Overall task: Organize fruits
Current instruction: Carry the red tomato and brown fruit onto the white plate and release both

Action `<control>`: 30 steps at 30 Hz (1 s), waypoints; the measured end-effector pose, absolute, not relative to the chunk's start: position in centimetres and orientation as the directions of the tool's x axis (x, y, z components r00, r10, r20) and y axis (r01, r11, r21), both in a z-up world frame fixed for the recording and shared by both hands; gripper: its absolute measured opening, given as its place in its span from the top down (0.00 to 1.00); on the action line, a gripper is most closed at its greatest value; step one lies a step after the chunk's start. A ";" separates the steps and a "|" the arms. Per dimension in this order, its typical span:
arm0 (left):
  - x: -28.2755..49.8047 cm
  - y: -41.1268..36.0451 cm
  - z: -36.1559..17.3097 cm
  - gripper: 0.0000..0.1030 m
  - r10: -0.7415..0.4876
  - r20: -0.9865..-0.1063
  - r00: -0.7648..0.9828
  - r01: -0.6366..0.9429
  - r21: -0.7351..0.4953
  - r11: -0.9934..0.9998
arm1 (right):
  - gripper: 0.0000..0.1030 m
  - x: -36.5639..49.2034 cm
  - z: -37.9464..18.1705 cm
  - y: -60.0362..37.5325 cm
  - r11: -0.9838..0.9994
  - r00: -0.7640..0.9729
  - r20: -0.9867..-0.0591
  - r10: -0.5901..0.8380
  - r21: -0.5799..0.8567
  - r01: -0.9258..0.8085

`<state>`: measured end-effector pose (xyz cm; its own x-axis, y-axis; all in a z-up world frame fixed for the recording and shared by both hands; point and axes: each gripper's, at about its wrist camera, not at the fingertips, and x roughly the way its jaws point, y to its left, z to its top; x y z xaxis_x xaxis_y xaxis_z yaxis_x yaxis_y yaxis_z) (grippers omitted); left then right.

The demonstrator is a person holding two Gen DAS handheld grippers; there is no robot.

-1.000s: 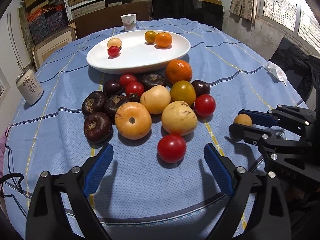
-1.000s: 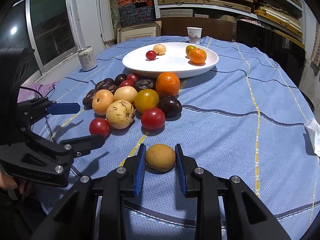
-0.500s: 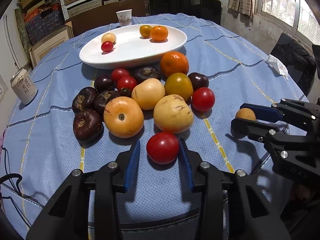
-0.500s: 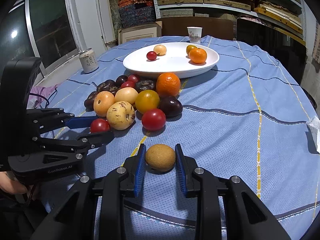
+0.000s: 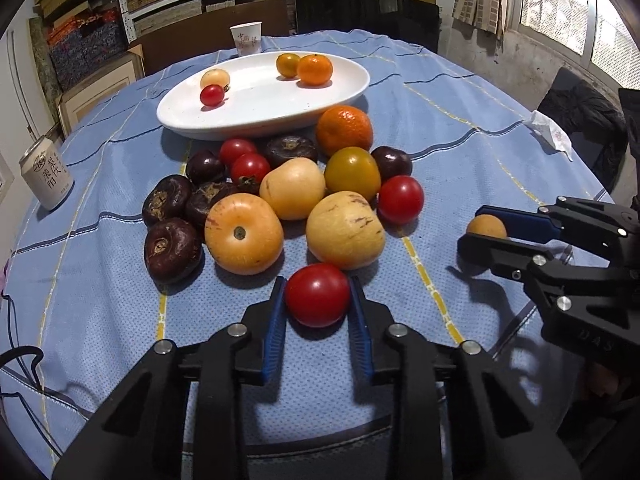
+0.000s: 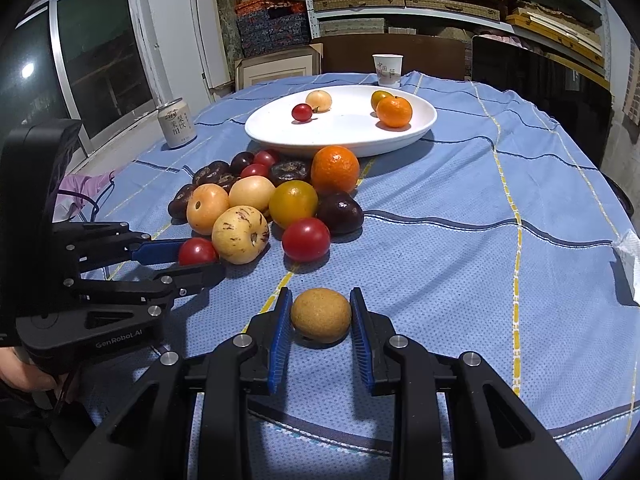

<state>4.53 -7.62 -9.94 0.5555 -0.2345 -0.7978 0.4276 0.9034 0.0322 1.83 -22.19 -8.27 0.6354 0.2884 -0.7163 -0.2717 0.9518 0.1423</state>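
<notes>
My left gripper (image 5: 318, 300) is shut on a red tomato (image 5: 317, 294) at the near edge of the fruit pile; it also shows in the right wrist view (image 6: 198, 251). My right gripper (image 6: 320, 314) is shut on a small brown round fruit (image 6: 321, 314), which rests on the blue cloth; it shows in the left wrist view (image 5: 486, 226) too. A white oval plate (image 5: 256, 116) at the back holds a small red tomato, a pale fruit, a yellow-green fruit and a small orange. The pile (image 5: 280, 200) has dark plums, tomatoes, pale pears and an orange.
A drink can (image 5: 47, 178) stands at the left table edge. A paper cup (image 5: 246, 39) stands behind the plate. A crumpled tissue (image 5: 550, 134) lies at the right. A dark chair and shelves stand behind the round table.
My left gripper moved forward and closed from wide open onto the red tomato. My right gripper has kept its hold on the brown fruit without moving.
</notes>
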 end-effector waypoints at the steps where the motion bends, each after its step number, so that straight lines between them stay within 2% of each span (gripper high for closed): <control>1: 4.5 -7.6 -9.9 0.71 -0.237 -0.797 0.556 0.427 0.029 0.904 | 0.71 1.8 -8.3 -22.2 0.951 0.636 -0.715 0.290 0.143 -0.273; 14: 3.5 -4.9 -6.2 0.71 -0.264 -0.741 0.617 0.392 -0.001 0.920 | 0.71 1.8 -8.1 -22.4 0.956 0.636 -0.722 0.274 0.134 -0.260; 18: 4.8 -3.6 -4.7 0.71 -0.267 -0.726 0.634 0.373 -0.015 0.928 | 0.71 2.0 -6.1 -22.1 0.956 0.658 -0.705 0.264 0.100 -0.277; 25: 11.4 -3.1 -1.9 0.71 -0.268 -0.717 0.643 0.359 -0.026 0.933 | 0.71 7.2 0.4 -22.1 0.955 0.736 -0.633 0.241 0.018 -0.297; 30: 18.8 -3.6 -2.2 0.71 -0.241 -0.742 0.625 0.325 -0.033 0.945 | 0.71 14.1 1.6 -21.3 0.957 0.744 -0.629 0.226 0.000 -0.291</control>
<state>18.77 -3.57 -2.15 0.6255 -0.2410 -0.7421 0.3246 0.9453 -0.0334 14.09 -21.34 1.64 0.7436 0.2262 -0.6292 -0.2912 0.9567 -0.0003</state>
